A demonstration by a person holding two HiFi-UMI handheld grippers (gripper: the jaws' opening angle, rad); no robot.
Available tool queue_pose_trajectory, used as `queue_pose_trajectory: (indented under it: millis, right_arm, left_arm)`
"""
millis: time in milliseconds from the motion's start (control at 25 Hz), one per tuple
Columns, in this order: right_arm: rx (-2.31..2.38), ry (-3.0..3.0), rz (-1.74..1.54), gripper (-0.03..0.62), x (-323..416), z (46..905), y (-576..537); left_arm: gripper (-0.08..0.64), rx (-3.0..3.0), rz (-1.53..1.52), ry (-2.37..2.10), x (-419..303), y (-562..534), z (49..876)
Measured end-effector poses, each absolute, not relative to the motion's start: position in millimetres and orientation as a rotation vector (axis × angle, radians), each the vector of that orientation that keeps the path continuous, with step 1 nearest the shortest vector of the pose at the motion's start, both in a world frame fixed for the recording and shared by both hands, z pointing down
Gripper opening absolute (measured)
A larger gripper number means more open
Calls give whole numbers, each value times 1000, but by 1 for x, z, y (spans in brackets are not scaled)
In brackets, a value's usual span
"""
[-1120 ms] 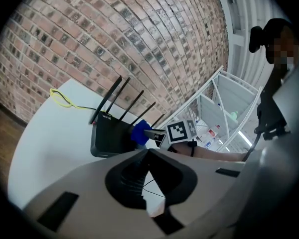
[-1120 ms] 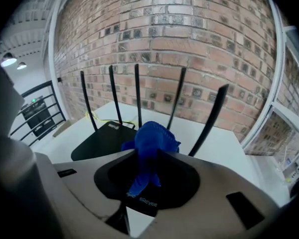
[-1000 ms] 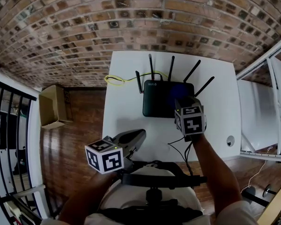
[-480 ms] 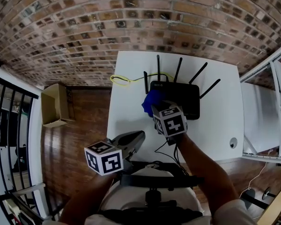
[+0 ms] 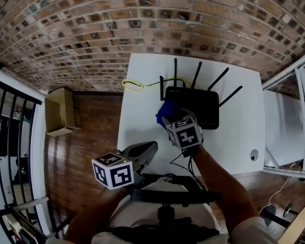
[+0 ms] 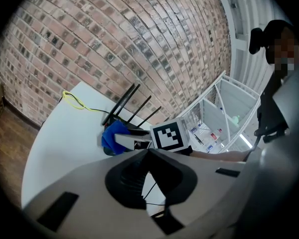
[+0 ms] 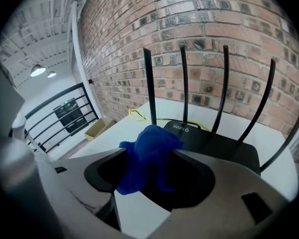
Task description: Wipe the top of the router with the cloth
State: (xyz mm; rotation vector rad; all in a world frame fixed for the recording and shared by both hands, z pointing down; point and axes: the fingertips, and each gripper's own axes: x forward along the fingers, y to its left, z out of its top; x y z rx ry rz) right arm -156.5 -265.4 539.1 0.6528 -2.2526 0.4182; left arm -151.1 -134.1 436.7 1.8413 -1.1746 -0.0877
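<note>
1. Right gripper [image 5: 169, 119]: jaws clamped on the blue cloth [image 5: 167, 110]. In the right gripper view the cloth [image 7: 150, 151] is bunched between the two jaws and a fold hangs down below them.
2. Cloth position: at the near-left corner of the black router [image 5: 195, 107]. In the head view it overlaps the router's left edge. I cannot tell whether it presses on the top surface or sits just above it.
3. Router: lies flat on the white tabletop [image 5: 142, 116], towards the brick wall [image 5: 142, 24]. Four black antennas [image 7: 184, 86] stand up along its far side. The top [image 7: 224, 146] carries white lettering near the left corner.
4. Left gripper [image 5: 148, 148]: jaw tips are together with nothing between them, seen in its own view [image 6: 149, 150]. It hangs by the near-left edge of the tabletop, well apart from the router.
5. The left gripper view also shows the right gripper's marker cube [image 6: 168, 135] with the cloth [image 6: 113, 136] just ahead of it, against the router's end.
6. Yellow cable [image 5: 135, 85]: looped on the tabletop left of the router, near the wall.
7. Black cables [image 5: 189, 162]: trail over the near edge of the tabletop, beside the person's right forearm.
8. Cardboard box [image 5: 58, 113]: on the wooden floor, left of the tabletop.
</note>
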Motion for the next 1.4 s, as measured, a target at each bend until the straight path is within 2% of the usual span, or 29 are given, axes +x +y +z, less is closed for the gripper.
queue_pose_trajectory:
  millis: [160,480,1400]
  right_arm:
    - [642,-2229,354,288,-161,550,-265]
    - [669,-2243,288,184,-150,553,-270]
    - [840,-2233,296,179,-19,553,-315]
  left_arm:
    - [12,1846,-71,-1169,-148,-136,438]
    - [12,1841,-63,-1171,-143,-139,437]
    - [12,1877,-22,-1099,-73,-174,438]
